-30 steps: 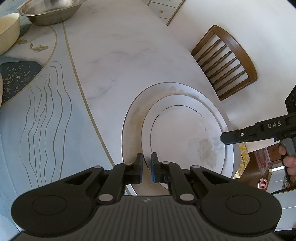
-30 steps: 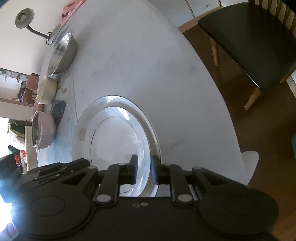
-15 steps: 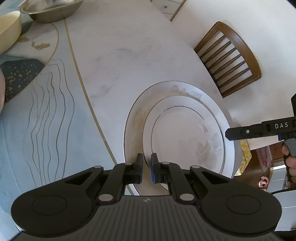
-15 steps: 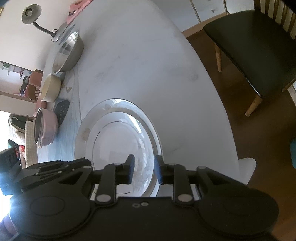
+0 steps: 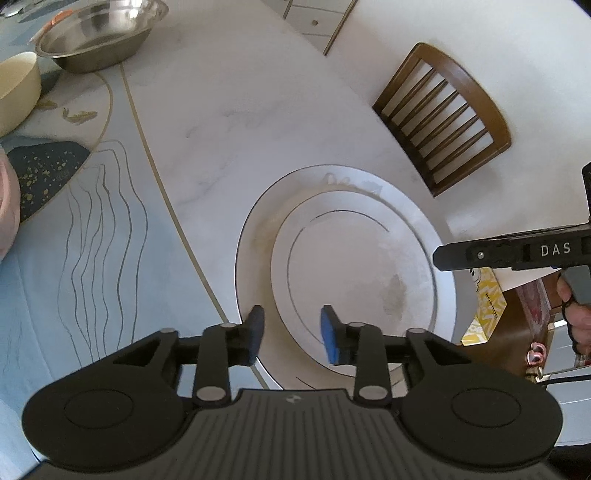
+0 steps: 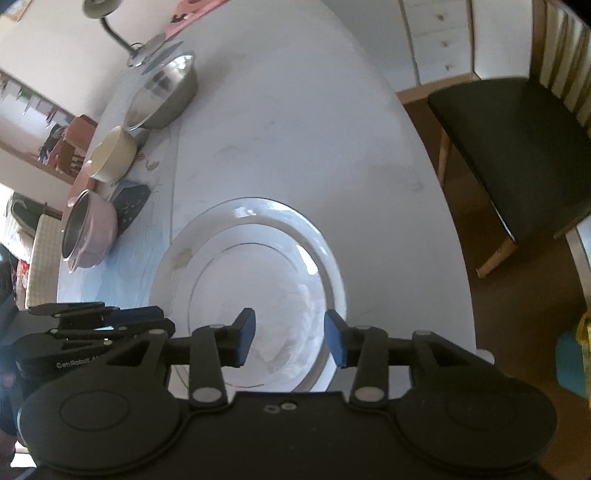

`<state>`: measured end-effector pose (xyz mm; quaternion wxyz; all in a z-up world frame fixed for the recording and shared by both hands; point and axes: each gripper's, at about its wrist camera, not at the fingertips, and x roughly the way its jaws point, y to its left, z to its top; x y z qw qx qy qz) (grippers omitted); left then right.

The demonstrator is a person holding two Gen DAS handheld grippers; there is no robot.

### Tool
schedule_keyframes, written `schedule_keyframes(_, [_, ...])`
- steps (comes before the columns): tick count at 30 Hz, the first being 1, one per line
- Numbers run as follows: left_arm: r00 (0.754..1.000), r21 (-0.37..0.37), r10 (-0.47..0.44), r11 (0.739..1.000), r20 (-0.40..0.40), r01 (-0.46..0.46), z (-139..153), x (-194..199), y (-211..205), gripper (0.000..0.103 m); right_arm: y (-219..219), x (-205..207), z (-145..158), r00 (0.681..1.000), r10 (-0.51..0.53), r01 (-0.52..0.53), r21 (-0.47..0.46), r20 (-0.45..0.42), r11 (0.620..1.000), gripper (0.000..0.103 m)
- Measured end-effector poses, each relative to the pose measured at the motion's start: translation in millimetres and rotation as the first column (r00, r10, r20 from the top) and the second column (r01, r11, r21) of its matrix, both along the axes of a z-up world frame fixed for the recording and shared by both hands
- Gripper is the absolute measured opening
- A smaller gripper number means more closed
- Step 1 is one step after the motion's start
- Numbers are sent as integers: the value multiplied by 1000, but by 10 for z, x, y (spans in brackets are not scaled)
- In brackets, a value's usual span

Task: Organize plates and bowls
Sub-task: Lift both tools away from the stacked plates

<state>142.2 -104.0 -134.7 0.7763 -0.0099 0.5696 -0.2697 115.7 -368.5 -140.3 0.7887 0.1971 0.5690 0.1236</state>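
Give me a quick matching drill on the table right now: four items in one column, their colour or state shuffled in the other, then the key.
Items
1. large bowl
2. small plate
3. left gripper
4. pot

Colour or state
A. pink, standing on the blue mat
B. open, empty, above the plates' near rim
C. bare steel, at the far end of the table
D. white, stacked on the bigger plate

Pairs: 1-C, 2-D, 3-B, 4-A
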Motion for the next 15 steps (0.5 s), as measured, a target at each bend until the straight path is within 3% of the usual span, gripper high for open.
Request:
schedule_keyframes(3, [999,0,7,1000,43,-7,106,-78,35,47,96,-47,111,999,33,-33,-18,39,999,45])
schedule_keyframes(8, [988,-2,39,999,147,-39,358,-227,168,52,326,-104,389,986,92,-84,-68,136,994,53])
schedule_keyframes(12, [968,-19,100,995,232,-98,579,-322,346,67,504,-143,631,969,130,-114,-86,208,990,64])
schedule_keyframes(15, [949,-30,142,990,283,-139,728,-384,498,68,649,-141,796,954,155,-138,-86,255,987,70])
